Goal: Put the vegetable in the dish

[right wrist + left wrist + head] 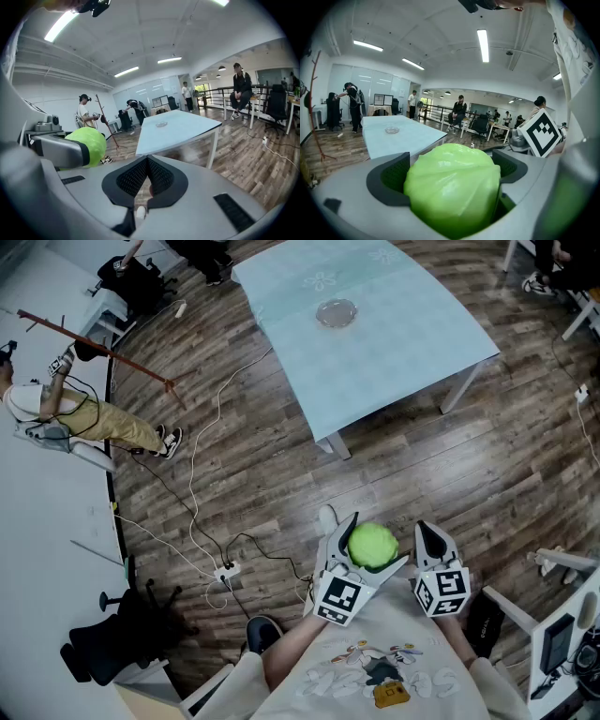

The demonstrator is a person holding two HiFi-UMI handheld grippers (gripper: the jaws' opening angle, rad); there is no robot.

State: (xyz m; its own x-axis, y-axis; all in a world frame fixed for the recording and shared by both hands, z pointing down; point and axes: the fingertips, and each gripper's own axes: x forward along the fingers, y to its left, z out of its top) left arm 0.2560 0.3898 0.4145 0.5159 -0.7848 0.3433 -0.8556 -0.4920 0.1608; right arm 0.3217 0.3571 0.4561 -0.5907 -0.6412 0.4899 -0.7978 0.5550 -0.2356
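Left claw (368, 552), spread wide, grips a green cabbage (452, 187). Right claw (147, 177) is closed, empty. A glass dish (337, 312) sits on the counter (412, 348).

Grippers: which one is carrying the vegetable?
The left gripper: the green cabbage sits clamped between its wide-spread jaws. The right gripper, beside it, has its jaws closed together with nothing between them.

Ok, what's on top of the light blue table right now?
Only a clear glass dish, apparently empty. The green cabbage sits in the left gripper, far from the table. The floor beneath is hidden.
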